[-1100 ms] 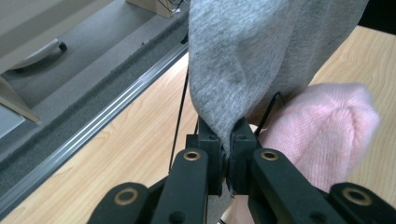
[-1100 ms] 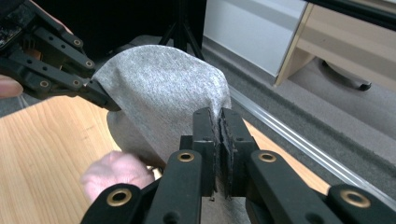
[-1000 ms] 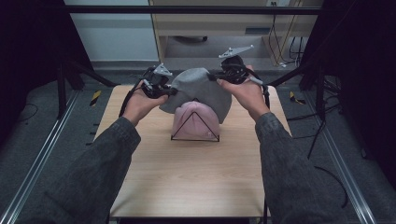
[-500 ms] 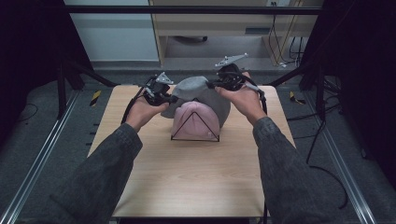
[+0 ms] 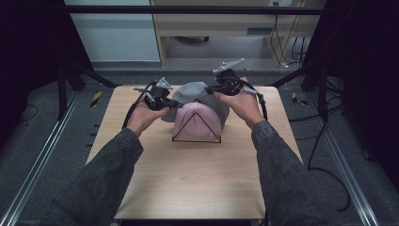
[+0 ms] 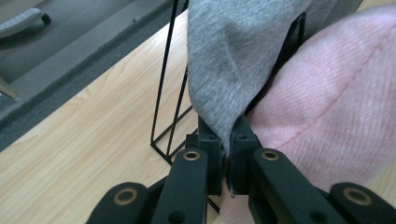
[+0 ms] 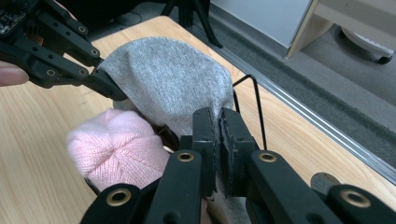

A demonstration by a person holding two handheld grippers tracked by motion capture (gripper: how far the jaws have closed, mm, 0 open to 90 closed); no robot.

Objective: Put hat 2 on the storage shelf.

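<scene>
Wooden table point(image 5: 188, 179), both grippers' fingers point(image 6: 243, 140) clamped on grey hat point(image 5: 195, 92) above pink hat point(image 5: 197, 120)

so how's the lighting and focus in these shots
High view: wooden table well lit, edges of the room almost black. Left gripper view: grey hat fairly sharp, near jaws a little soft. Right gripper view: pink hat sharp, floor behind it blurred.

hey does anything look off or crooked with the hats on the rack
Nothing stands out. The pink beanie sits on the black wire rack; the grey beanie hangs evenly behind it, pinched by left tongs and right tongs.
</scene>
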